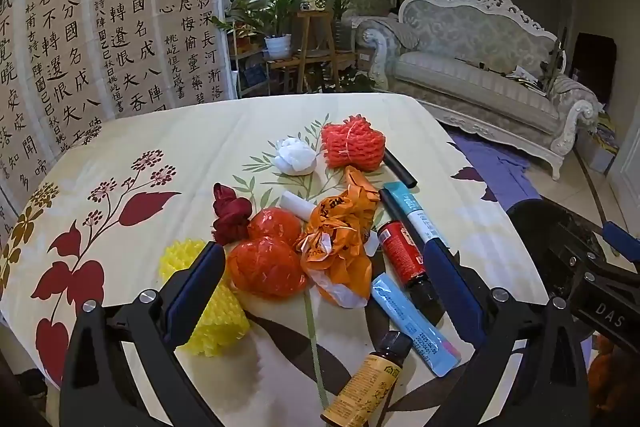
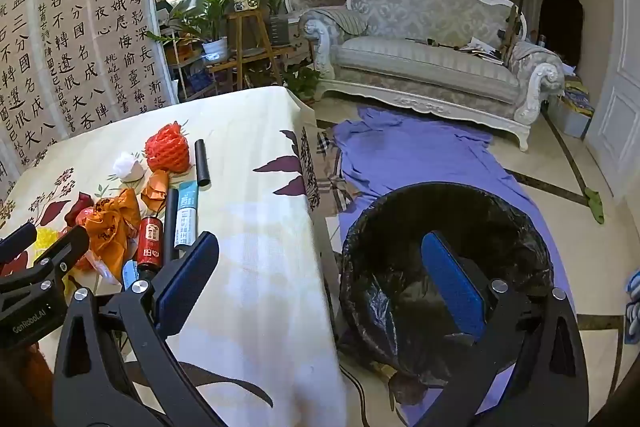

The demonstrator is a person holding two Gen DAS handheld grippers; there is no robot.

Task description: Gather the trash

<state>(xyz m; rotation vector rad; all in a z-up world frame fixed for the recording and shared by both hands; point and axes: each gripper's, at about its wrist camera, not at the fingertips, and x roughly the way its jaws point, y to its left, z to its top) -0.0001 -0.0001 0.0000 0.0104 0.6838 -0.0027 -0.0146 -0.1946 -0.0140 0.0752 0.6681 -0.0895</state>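
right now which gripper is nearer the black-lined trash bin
Right. The right gripper hangs open at the table's edge, one finger in front of the trash bin on the floor. The left gripper is open over the trash pile on the table, further from it.

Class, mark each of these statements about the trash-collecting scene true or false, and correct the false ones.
1. Both grippers are open and hold nothing. True: the left gripper and right gripper both stand wide and empty.
2. The bin stands on the table. False: the black-lined bin stands on the floor beside the table.
3. The red bottle stands upright. False: it lies on its side.
4. The white wad lies next to the orange foam net. True.
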